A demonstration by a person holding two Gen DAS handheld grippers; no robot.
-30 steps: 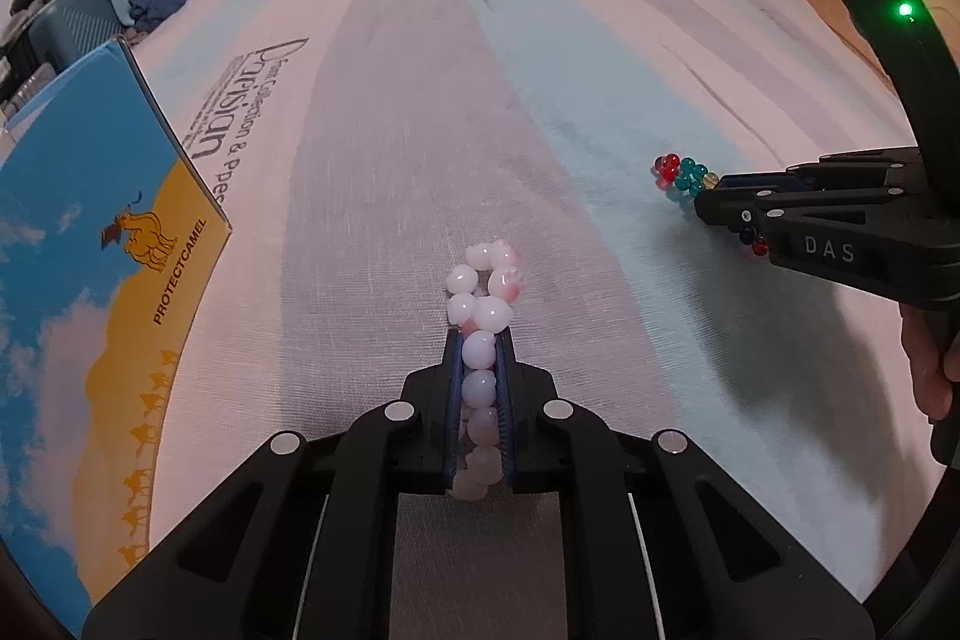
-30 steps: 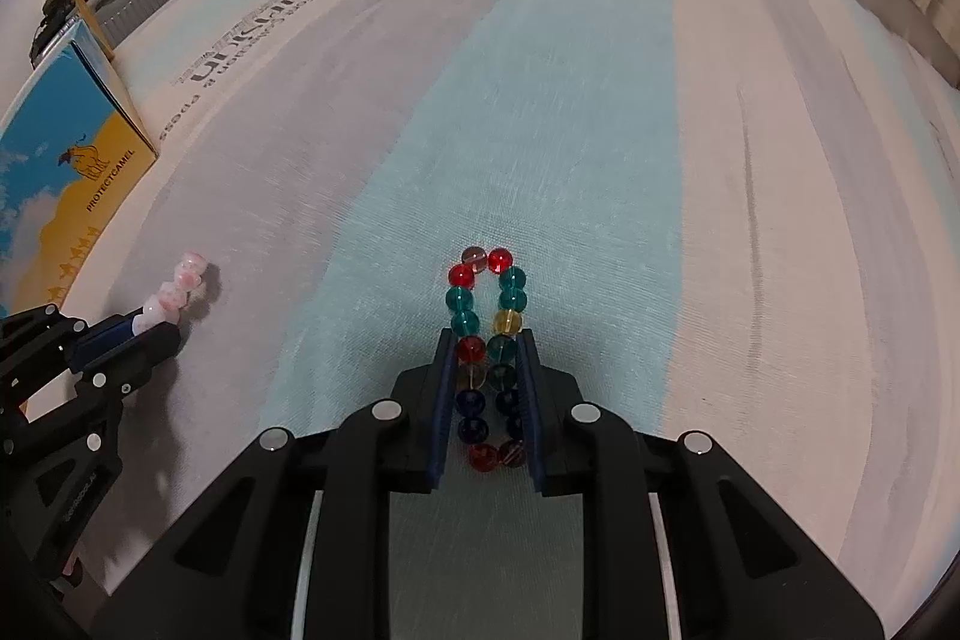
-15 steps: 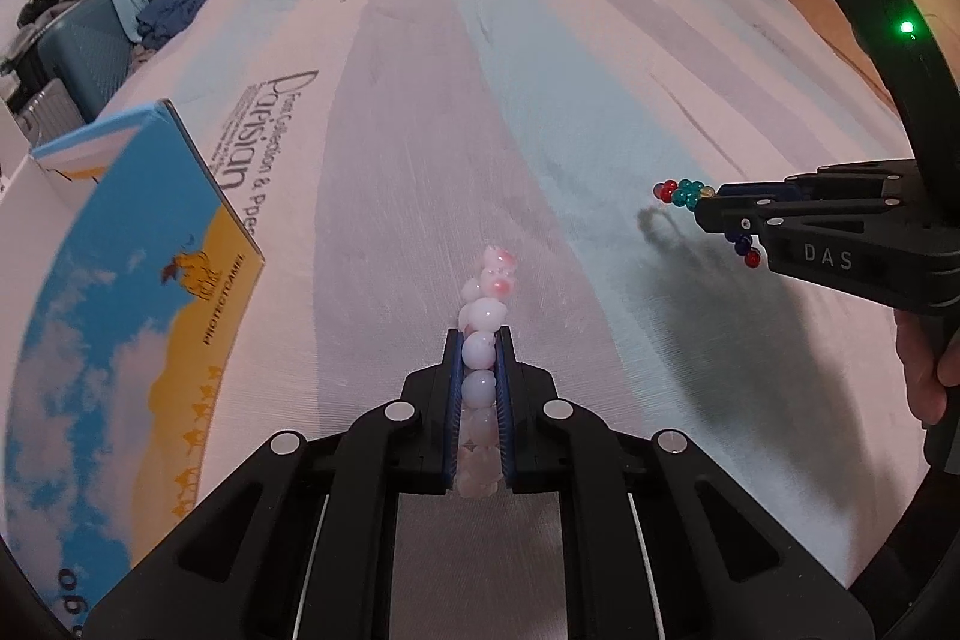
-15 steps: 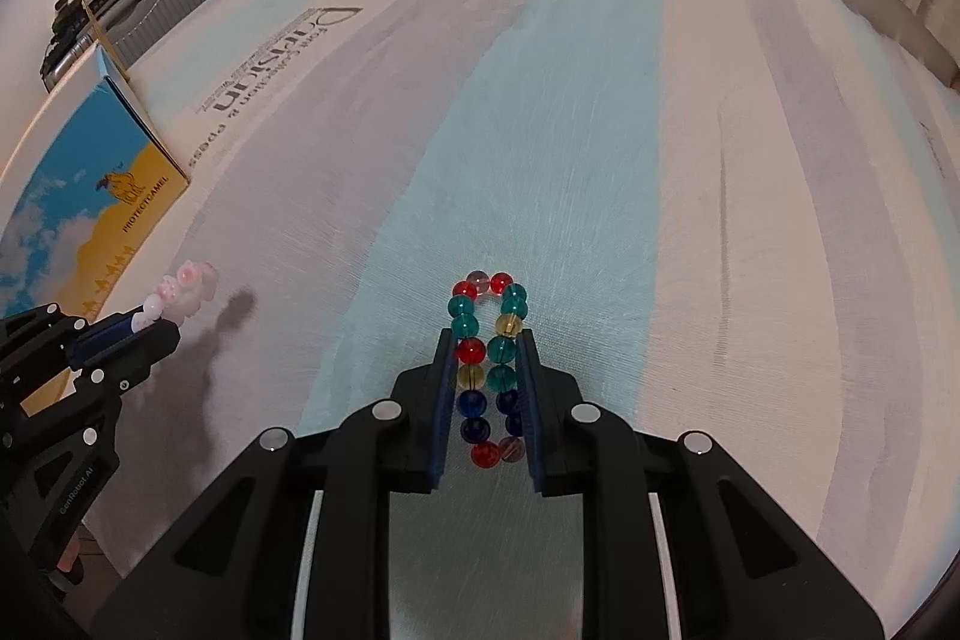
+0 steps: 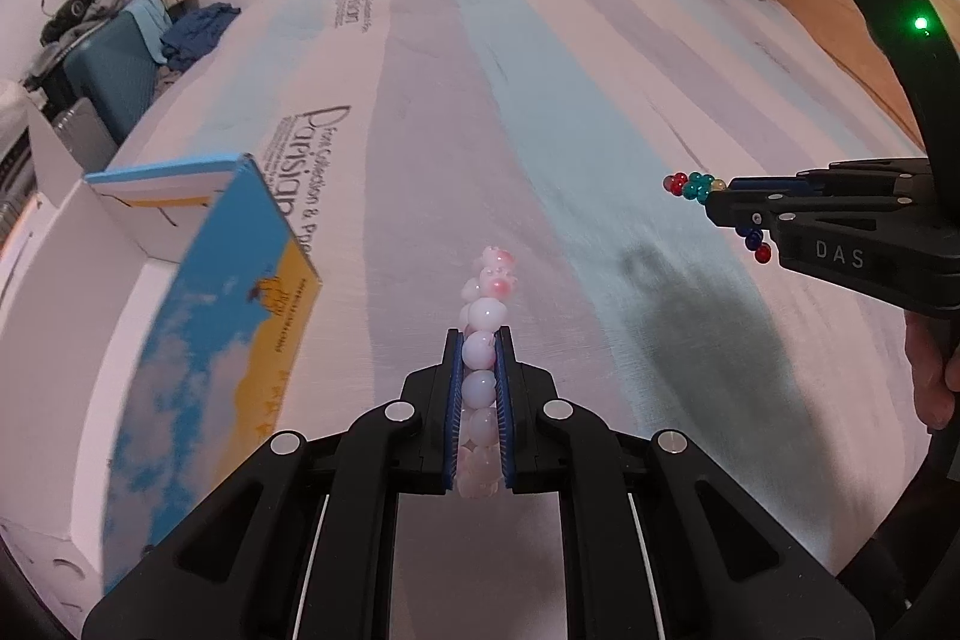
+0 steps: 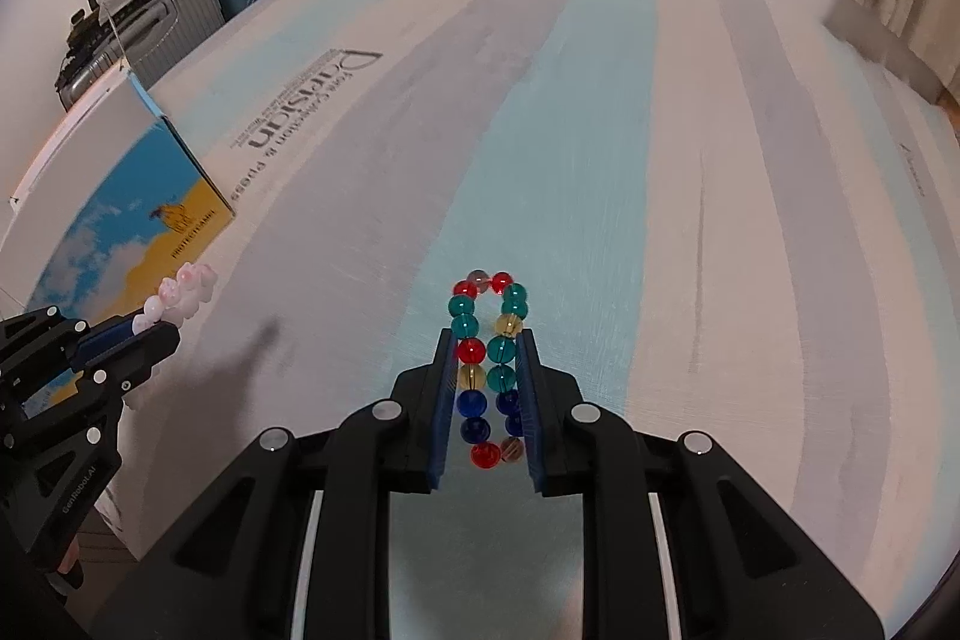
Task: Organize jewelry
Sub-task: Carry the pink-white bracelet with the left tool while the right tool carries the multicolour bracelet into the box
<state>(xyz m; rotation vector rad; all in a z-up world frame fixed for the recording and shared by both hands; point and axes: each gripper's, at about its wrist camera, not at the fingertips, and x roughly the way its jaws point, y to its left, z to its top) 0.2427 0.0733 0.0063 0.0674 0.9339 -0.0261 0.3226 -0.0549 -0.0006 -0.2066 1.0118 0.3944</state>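
Two bracelets are in the air at this moment, one in each gripper, and neither one touches the striped bed cover (image 6: 600, 130) below. The left gripper (image 5: 478, 340) has its jaws almost fully together on the pink and white bead bracelet (image 5: 487, 304), which is squeezed into a narrow line, with several beads sticking out past the fingertips. The right gripper (image 6: 487, 340) has its jaws a little wider apart, and they clamp the multicoloured bead bracelet (image 6: 487, 322) (red, teal, yellow and dark blue beads) as a flat loop. In the left wrist view the right gripper comes in from the side, with its shadow dark on the cover under it, so it is well above the cloth.

As for the task, I judge that the picking up is done for both pieces, but the placing is not. The open cardboard box with the blue and yellow camel print (image 5: 198, 340) stands at the left edge of the bed, near the left gripper, and it is probably the place for the jewelry. Its white inside looks bare as far as I can see, but part of it is hidden. What is left, in my opinion, is to carry both bracelets over the box and release them there.
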